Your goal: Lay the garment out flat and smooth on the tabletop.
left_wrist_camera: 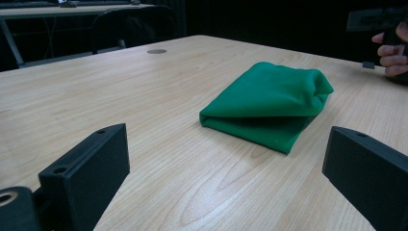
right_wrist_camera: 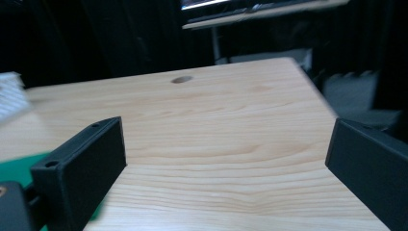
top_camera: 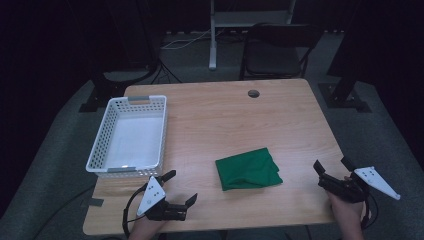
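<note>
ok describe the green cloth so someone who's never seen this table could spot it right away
On the light wooden table, look to the near half, right of the white basket. The green cloth lies there folded into a rough square, flat on the wood. It is the one soft, coloured thing on the table.

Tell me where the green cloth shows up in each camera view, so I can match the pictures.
High view: green cloth lies folded at centre-right of the table, toward the near edge.
Left gripper view: right of centre, ahead of the open jaws.
Right gripper view: a green sliver at the lower left edge.
Shared landmark: the round hole in the tabletop.
</note>
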